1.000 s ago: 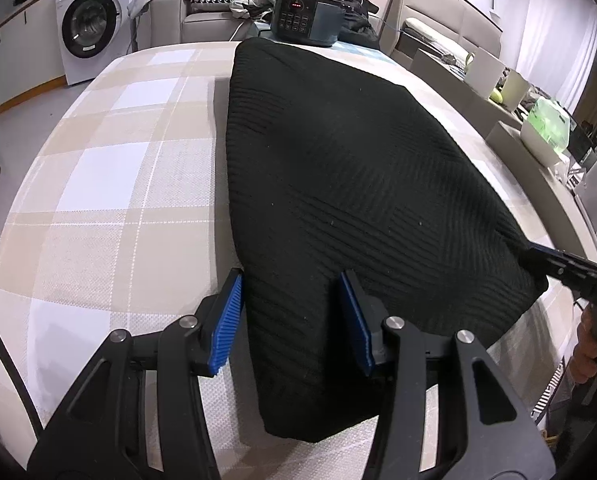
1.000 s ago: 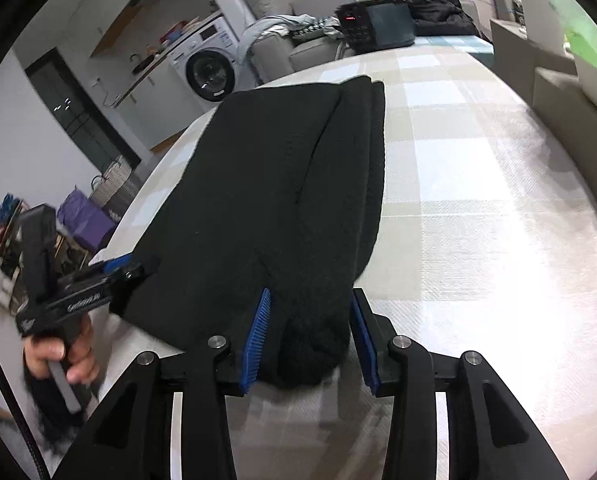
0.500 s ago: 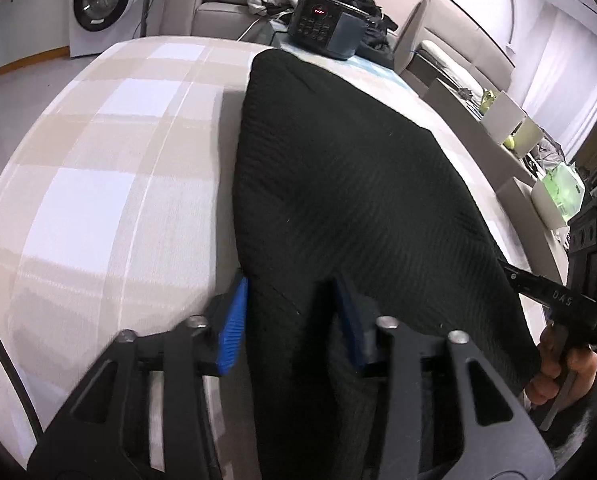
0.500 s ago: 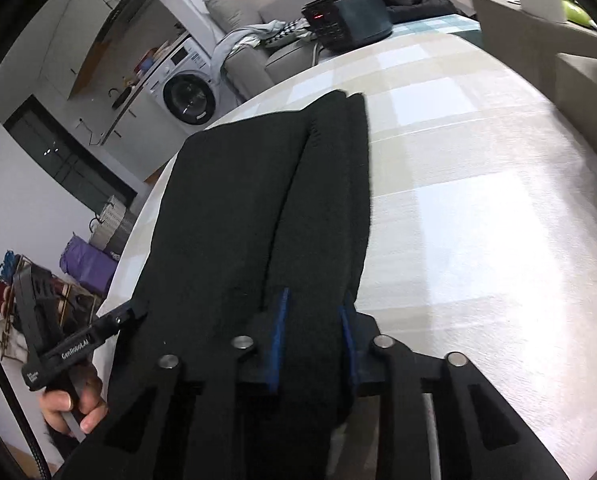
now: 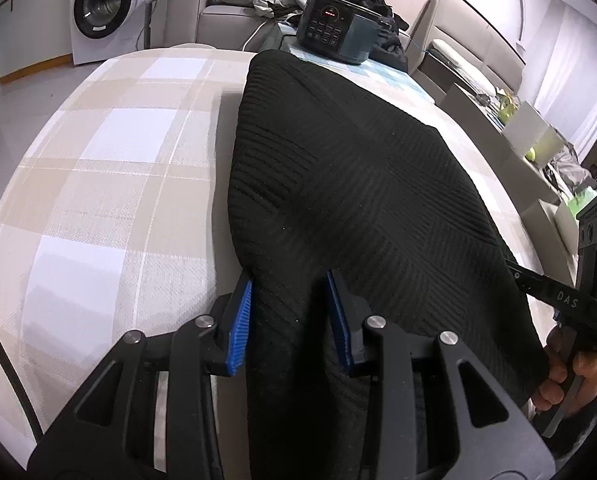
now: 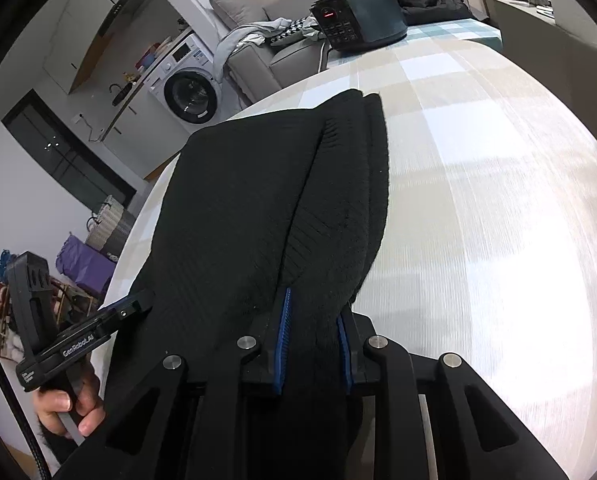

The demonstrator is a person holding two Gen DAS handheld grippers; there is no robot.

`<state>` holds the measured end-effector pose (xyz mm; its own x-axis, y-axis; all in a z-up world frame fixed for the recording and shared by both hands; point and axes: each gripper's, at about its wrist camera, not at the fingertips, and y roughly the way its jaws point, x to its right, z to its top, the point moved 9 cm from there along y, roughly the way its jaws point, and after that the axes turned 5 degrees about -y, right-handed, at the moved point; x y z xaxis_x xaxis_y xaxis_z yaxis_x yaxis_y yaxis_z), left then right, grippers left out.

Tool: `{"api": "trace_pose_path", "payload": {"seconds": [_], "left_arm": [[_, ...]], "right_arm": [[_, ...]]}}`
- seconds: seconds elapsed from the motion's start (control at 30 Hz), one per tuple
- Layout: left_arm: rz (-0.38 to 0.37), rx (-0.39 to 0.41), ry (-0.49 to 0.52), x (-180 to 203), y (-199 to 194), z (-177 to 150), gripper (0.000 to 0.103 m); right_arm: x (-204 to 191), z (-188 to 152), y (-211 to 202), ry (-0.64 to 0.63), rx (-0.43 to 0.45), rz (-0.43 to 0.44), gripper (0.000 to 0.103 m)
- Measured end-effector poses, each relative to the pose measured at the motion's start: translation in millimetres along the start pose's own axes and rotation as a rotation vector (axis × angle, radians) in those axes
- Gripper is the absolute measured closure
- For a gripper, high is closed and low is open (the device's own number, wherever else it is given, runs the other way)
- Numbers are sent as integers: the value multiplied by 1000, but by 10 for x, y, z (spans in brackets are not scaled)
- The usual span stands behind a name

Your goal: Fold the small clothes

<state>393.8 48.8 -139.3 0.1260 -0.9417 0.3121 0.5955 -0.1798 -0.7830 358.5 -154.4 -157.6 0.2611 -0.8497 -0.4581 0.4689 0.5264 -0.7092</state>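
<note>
A black ribbed knit garment [image 5: 350,184] lies lengthwise on the beige checked tablecloth [image 5: 110,184]; its near end is lifted. My left gripper [image 5: 288,312] is shut on the garment's near left corner, cloth bunched between the blue pads. My right gripper [image 6: 312,332] is shut on the near right corner, where folded layers [image 6: 338,216] stack along the garment's right edge. Each gripper shows in the other's view: the right one [image 5: 546,292] at the right edge, the left one [image 6: 98,328] at the lower left.
A dark multicooker [image 5: 334,32] stands at the table's far end, with a sofa and clothes behind it. A washing machine [image 5: 98,8] is at the back left. Low shelves with boxes [image 5: 526,136] run along the right. Baskets and bags [image 6: 94,252] sit on the floor.
Both grippers closed on the garment's near corners and lifted them. The near edge has risen off the table and the views have moved forward over the cloth.
</note>
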Motion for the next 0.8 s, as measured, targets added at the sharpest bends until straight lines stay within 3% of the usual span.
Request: {"api": "trace_pose_path", "payload": {"seconds": [0.2,0.33,0.43,0.6,0.8], "left_arm": [[56,22,35,-45,-199,-128,69],[66,63,68,-19,-425,-331,58],[55,65,106,16,-525,-525,56],[64,60,126,-36,-643,-840,51],[56,150,110,-118,-1004,-935,43]], "right_arm": [[-7,-138,-299,-37,16,-66,78],[-147,-355,-648,-39,57,-12,68],[-333,-526,-782,-117,61,-2,60],[-222,-756,-773,-181,16,-130,60],[-247,-844,-1205,-228,129,-158,57]]}}
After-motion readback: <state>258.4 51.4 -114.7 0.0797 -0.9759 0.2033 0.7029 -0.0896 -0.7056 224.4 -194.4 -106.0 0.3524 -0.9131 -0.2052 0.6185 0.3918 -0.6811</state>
